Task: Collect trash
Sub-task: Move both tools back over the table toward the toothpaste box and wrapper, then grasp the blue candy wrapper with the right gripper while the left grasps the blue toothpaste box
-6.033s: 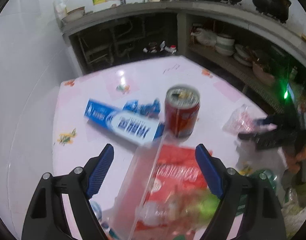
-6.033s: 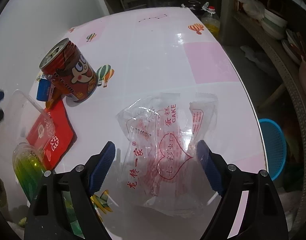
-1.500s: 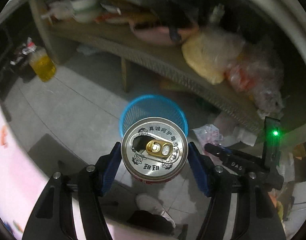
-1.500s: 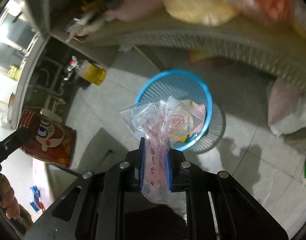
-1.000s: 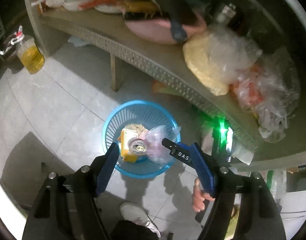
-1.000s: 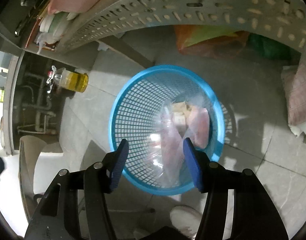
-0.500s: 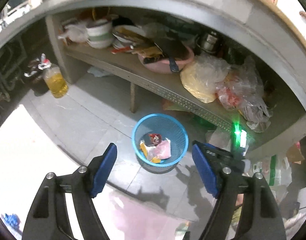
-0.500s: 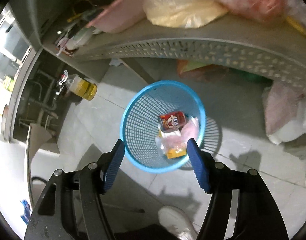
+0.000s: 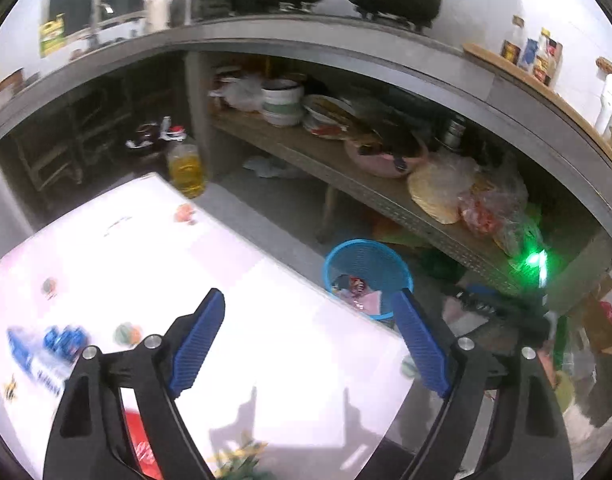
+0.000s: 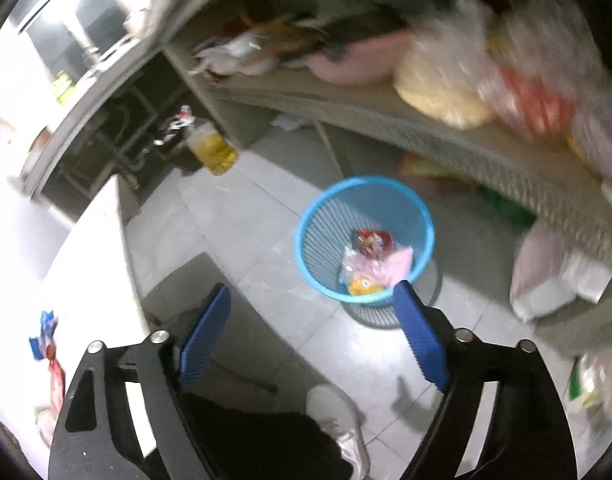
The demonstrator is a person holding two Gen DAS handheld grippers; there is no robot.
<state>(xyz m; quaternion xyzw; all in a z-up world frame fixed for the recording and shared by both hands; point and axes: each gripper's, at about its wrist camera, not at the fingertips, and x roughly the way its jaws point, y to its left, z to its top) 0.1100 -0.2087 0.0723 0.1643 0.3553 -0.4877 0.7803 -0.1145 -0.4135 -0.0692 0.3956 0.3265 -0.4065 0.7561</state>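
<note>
A blue mesh bin [image 10: 424,216] stands on the grey floor tiles with the red can [image 10: 372,240] and the clear cake bag [image 10: 376,266] lying inside. The same bin [image 9: 386,248] shows beyond the table edge in the left wrist view. My left gripper [image 9: 310,336] hangs over the pink-and-white table [image 9: 266,320], jaws opening, nothing between them. My right gripper [image 10: 312,336] hovers above the floor short of the bin, jaws opening and empty. A blue toothpaste box [image 9: 30,356] and a red packet [image 9: 140,440] lie on the table at the lower left.
A low shelf [image 9: 370,192] with bowls, a pink basin and plastic bags runs behind the bin. A jug of yellow oil [image 10: 212,146] stands on the floor near the counter leg. A person's white shoe [image 10: 338,412] is below my right gripper. The counter [image 9: 306,36] carries pots.
Both grippers rose and pulled back from the bin, which now looks smaller. The left view swung onto the table. Both pairs of jaws stand wider.
</note>
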